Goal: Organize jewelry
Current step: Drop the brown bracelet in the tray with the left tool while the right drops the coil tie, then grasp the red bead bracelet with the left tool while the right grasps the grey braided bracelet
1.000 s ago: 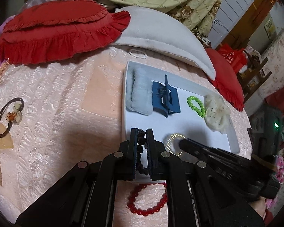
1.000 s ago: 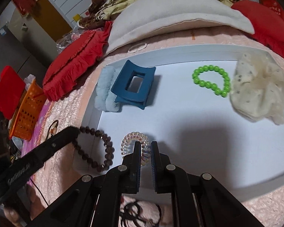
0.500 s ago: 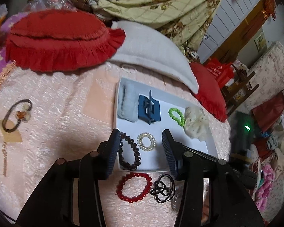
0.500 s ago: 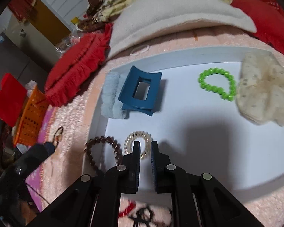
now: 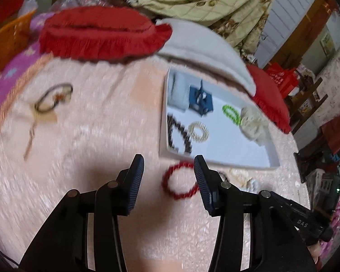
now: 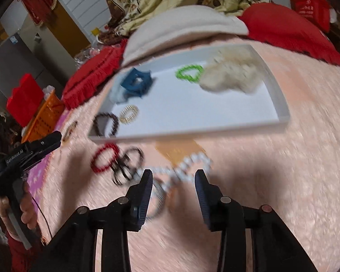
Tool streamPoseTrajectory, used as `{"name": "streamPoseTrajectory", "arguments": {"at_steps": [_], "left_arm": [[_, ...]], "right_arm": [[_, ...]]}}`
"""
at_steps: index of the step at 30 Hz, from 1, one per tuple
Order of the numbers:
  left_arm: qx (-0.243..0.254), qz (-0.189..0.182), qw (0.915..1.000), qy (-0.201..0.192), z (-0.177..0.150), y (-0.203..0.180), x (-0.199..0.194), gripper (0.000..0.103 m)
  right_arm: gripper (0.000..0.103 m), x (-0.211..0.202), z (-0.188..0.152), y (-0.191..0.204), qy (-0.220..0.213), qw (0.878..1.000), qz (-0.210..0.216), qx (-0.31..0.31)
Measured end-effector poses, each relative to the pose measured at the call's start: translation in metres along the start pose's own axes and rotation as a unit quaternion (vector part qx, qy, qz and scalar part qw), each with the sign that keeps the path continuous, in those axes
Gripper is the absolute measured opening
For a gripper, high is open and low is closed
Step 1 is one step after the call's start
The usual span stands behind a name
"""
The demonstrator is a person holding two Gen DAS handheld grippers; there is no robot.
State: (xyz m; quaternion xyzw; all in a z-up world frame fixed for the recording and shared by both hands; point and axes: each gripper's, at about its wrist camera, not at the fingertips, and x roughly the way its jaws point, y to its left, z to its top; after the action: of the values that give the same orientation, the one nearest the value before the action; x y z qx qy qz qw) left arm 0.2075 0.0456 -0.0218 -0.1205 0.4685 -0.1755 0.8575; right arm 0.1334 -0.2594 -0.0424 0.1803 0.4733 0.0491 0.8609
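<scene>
The white tray (image 6: 281, 104) lies on a pink quilted bed cover (image 5: 90, 136), in front of a white pillow (image 5: 204, 47) and red frilled cushions (image 5: 102, 36), and it serves as the collecting place. Inside it lie a dark brown bead bracelet (image 6: 106, 123) and a pale spiral hair tie (image 6: 129, 114) near the front left corner, a blue claw clip (image 6: 137, 82) leaning on a grey-blue fluffy scrunchie (image 5: 178, 93), a green bead bracelet (image 6: 189, 73) and a cream scrunchie (image 6: 231, 74). The pieces lie mostly apart from each other, probably so that each one can be seen and taken alone.

Outside the tray, just before its front edge, more pieces wait: a red bead bracelet (image 5: 181, 181), a bundle of black hair ties (image 6: 127, 165) touching it, and a string of white beads (image 6: 185, 165). A brown cord piece with an orange charm (image 5: 54, 99) lies far to the left on the cover.

The left gripper (image 5: 168, 179) is spread and holds nothing; the red bracelet lies below the gap, near its right finger, so it seems the next piece for this side. The right gripper (image 6: 173, 190) has just been opening and is also empty; the white beads lie just beyond its tips.

On the left gripper's body, seen from the right camera, white letters read about "GenRobot.AI". In the left camera, the letters "DAS" stand on the other tool. The red bag (image 6: 310, 6) behind has print that is too blurred to read.
</scene>
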Motion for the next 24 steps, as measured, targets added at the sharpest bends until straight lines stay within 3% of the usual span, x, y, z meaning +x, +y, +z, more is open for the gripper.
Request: {"name": "streamPoseTrajectory", "arguments": {"at_steps": [4, 12, 19, 24], "left_arm": [[0.025, 0.025, 0.9992, 0.019, -0.014, -0.007, 0.022, 0.045], [0.054, 0.03, 0.9973, 0.039, -0.021, -0.007, 0.052, 0.045], [0.072, 0.026, 0.9967, 0.03, -0.015, -0.014, 0.062, 0.045], [0.107, 0.053, 0.9928, 0.013, -0.019, -0.026, 0.066, 0.045]], "right_arm": [[0.037, 0.002, -0.015, -0.007, -0.001, 1.0, -0.003, 0.001], [0.037, 0.009, -0.026, 0.008, 0.0, 1.0, 0.002, -0.019], [0.037, 0.028, -0.038, 0.026, 0.002, 0.999, -0.012, -0.036], [0.037, 0.033, -0.039, 0.035, -0.011, 0.998, -0.036, -0.054]]}}
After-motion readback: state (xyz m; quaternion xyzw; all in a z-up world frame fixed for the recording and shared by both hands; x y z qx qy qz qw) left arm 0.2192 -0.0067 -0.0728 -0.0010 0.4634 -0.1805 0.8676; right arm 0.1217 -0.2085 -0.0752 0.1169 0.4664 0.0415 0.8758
